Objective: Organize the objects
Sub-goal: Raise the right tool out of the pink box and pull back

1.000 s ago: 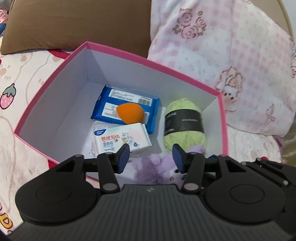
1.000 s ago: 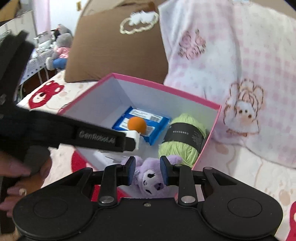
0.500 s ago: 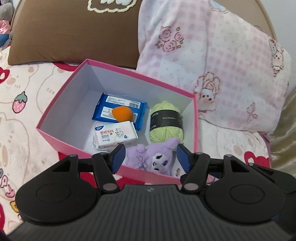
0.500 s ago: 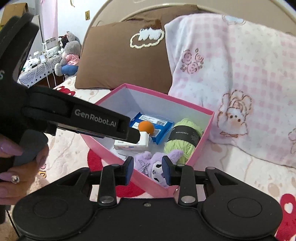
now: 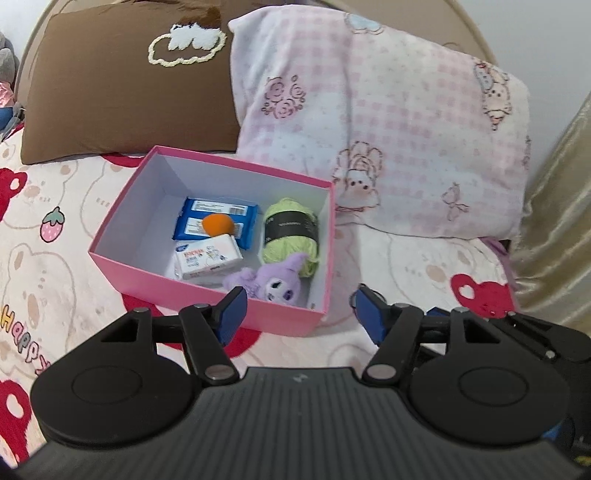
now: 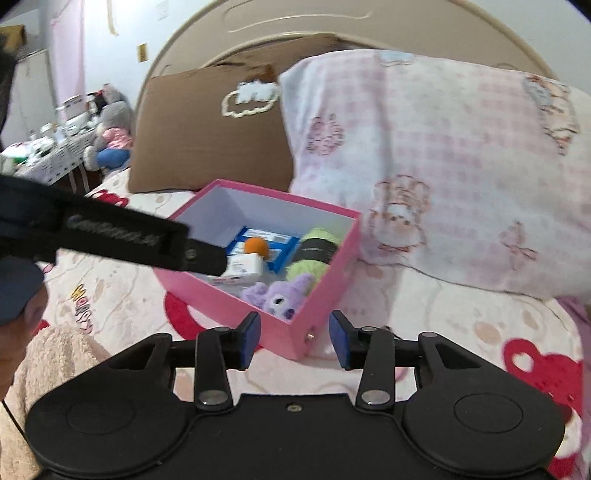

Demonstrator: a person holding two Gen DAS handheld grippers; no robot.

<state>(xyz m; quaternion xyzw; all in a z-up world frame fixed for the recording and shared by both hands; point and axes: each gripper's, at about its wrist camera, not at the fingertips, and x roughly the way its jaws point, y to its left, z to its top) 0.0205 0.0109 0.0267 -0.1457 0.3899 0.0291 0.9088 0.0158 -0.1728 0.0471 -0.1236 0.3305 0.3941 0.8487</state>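
A pink box (image 5: 207, 291) (image 6: 229, 299) sits on the bed. Inside lie a blue packet (image 5: 192, 218), an orange sponge (image 5: 218, 224) (image 6: 256, 246), a white tissue pack (image 5: 207, 258) (image 6: 242, 267), a green yarn ball (image 5: 290, 232) (image 6: 314, 254) and a purple plush toy (image 5: 275, 282) (image 6: 277, 295). My left gripper (image 5: 297, 312) is open and empty, held back above the box's near side. My right gripper (image 6: 293, 338) is open and empty, just in front of the box's near corner. The left gripper's body (image 6: 110, 240) crosses the right wrist view.
A brown pillow (image 5: 122, 85) and a pink checked pillow (image 5: 388, 129) lie behind the box against the headboard (image 6: 295, 22). The printed bedspread (image 5: 48, 229) surrounds the box. A side table with toys (image 6: 74, 129) stands far left. A gold curtain (image 5: 557, 221) hangs on the right.
Both grippers have pulled back and up from the box. The right gripper opened and let go of the purple plush, which now lies in the box. The left jaws opened wider.
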